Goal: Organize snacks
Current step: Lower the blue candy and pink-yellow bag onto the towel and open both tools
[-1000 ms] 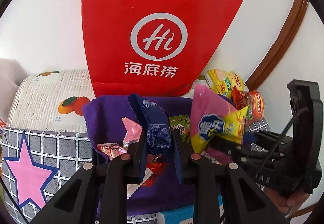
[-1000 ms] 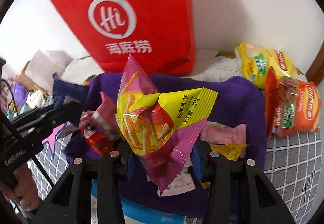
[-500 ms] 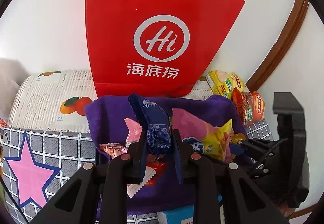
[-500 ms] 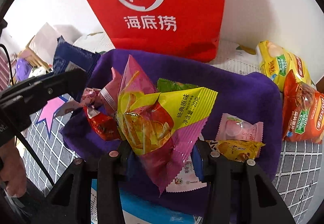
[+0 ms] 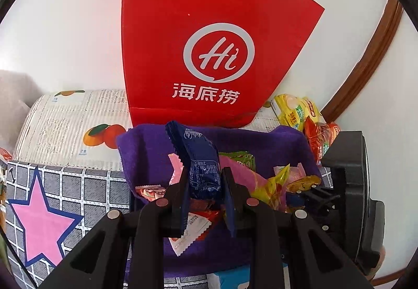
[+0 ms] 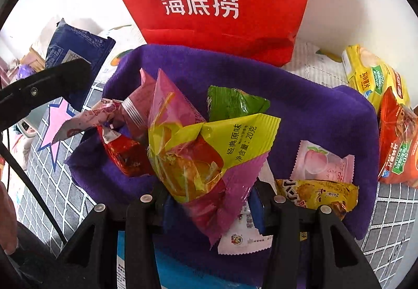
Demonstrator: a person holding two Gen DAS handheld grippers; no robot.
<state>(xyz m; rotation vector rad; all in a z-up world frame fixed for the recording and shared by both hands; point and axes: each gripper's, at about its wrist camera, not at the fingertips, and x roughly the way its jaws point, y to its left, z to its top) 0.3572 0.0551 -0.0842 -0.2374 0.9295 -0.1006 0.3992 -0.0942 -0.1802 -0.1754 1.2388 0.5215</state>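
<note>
Left wrist view: a red paper bag (image 5: 209, 53) with a white "Hi" logo stands against the wall behind a purple cloth (image 5: 146, 147) strewn with small snack packets. To the right lie a yellow chip bag (image 5: 297, 113) and an orange chip bag (image 5: 321, 137), partly hidden by the black body of the right gripper (image 5: 308, 200). The left gripper (image 5: 203, 184) is clamped nearly closed on a dark blue packet (image 5: 198, 158), which sticks upright above the cloth.

Right wrist view: the same purple cloth (image 6: 300, 95) fills the middle, carrying a green packet (image 6: 235, 103), a red candy (image 6: 125, 155), a pink peach packet (image 6: 321, 163) and a brown-yellow packet (image 6: 318, 194). The blue packet (image 6: 75, 45) hangs at upper left in the other gripper. The right gripper (image 6: 211, 202) stands partly open with a pink-and-yellow chip packet (image 6: 198, 155) between its jaws; they have just been easing apart, and whether the pads still press on it I cannot tell.
</note>
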